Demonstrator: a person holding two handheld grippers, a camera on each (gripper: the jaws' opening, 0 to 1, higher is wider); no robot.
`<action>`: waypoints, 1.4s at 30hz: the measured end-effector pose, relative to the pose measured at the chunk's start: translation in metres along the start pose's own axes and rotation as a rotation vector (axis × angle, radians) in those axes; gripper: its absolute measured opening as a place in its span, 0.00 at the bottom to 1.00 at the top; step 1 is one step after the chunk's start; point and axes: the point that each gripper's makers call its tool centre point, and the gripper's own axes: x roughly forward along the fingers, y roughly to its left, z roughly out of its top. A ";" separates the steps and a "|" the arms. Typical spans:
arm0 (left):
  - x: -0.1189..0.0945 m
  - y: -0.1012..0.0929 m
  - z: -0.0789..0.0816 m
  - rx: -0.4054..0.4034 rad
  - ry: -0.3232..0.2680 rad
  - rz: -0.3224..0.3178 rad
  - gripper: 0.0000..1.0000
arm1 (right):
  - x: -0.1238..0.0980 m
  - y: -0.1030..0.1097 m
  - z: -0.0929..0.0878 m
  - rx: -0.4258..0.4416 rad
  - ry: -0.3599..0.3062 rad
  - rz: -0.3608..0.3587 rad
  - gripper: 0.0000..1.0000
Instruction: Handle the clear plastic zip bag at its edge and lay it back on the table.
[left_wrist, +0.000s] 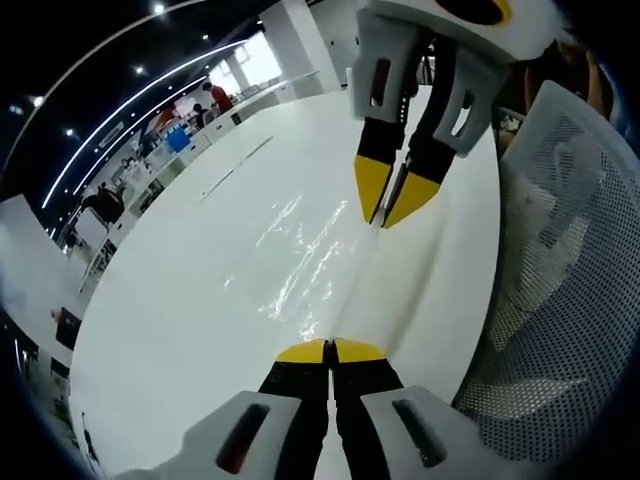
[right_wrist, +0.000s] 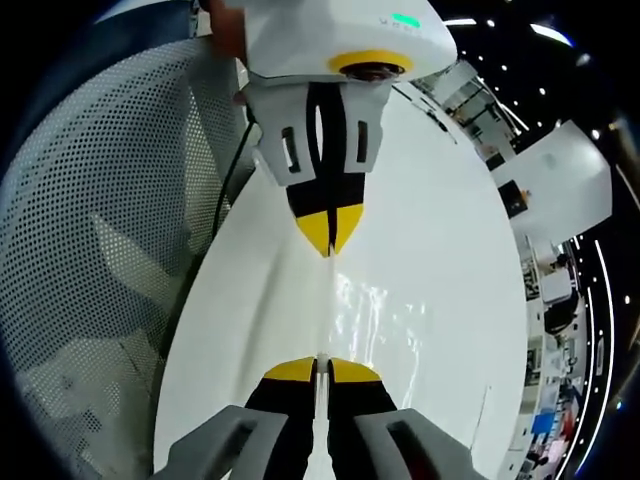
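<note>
The clear plastic zip bag (left_wrist: 300, 262) is stretched taut between both grippers, showing as glints and creases over the white table (left_wrist: 180, 330). My left gripper (left_wrist: 329, 348) is shut on one end of the bag's edge. The right gripper (left_wrist: 388, 212) comes in from the top, its yellow tips pinched on the other end. In the right gripper view, the bag (right_wrist: 372, 322) shimmers to the right of the taut edge, with my right gripper (right_wrist: 318, 366) shut on it and the left gripper (right_wrist: 328, 240) opposite. I cannot tell whether the bag's body touches the table.
A white mesh chair (left_wrist: 570, 300) stands close beside the table edge, also in the right gripper view as the chair (right_wrist: 90, 260). Desks, shelves and people (left_wrist: 215, 98) lie far beyond the table's far end. The table (right_wrist: 450, 250) spreads wide and bare.
</note>
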 end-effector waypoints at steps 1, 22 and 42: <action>-0.001 0.000 0.001 0.000 -0.001 0.001 0.00 | 0.000 0.000 -0.001 0.002 0.000 -0.001 0.00; 0.001 0.000 -0.002 -0.006 0.007 -0.003 0.00 | -0.002 0.006 -0.012 0.032 0.016 -0.009 0.00; 0.000 0.002 -0.003 -0.025 0.015 0.002 0.00 | -0.007 0.007 -0.026 0.037 0.046 -0.014 0.00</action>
